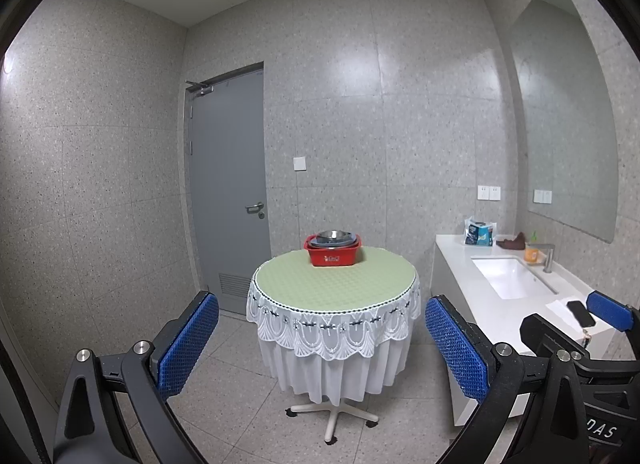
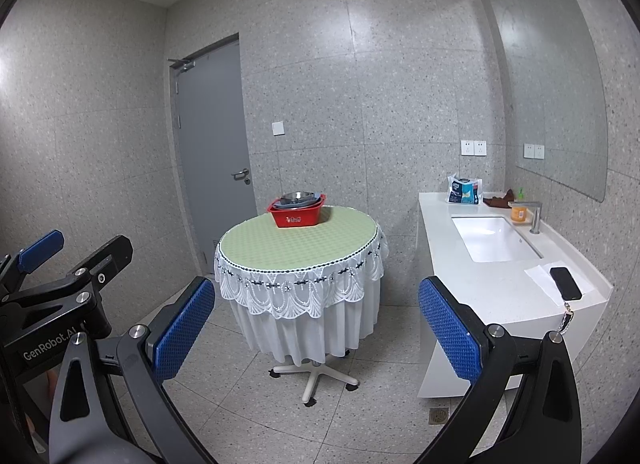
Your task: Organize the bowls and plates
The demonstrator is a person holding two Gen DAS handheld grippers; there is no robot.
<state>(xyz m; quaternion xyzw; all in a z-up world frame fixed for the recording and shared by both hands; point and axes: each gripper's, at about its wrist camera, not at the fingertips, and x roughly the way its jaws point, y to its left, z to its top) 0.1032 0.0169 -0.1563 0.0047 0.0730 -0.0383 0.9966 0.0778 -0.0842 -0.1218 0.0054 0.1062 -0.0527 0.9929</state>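
A red plastic basin (image 1: 333, 253) stands at the far side of a round table (image 1: 336, 280) with a green top and white lace cloth. Stacked bowls, the top one metal (image 1: 333, 235), sit inside it. The basin (image 2: 297, 214) and the metal bowl (image 2: 297, 197) also show in the right wrist view. My left gripper (image 1: 320, 336) is open and empty, well short of the table. My right gripper (image 2: 316, 324) is open and empty, also short of the table (image 2: 300, 242). The left gripper's finger (image 2: 42, 250) shows at the left of the right wrist view.
A white counter (image 2: 500, 288) with a sink (image 2: 494, 238), a tap (image 2: 534, 216), an orange bottle (image 2: 518, 213), a wipes pack (image 2: 464, 190) and a phone on paper (image 2: 565, 283) stands to the right. A grey door (image 2: 212, 144) is behind the table. A floor drain (image 2: 439, 415) lies by the counter.
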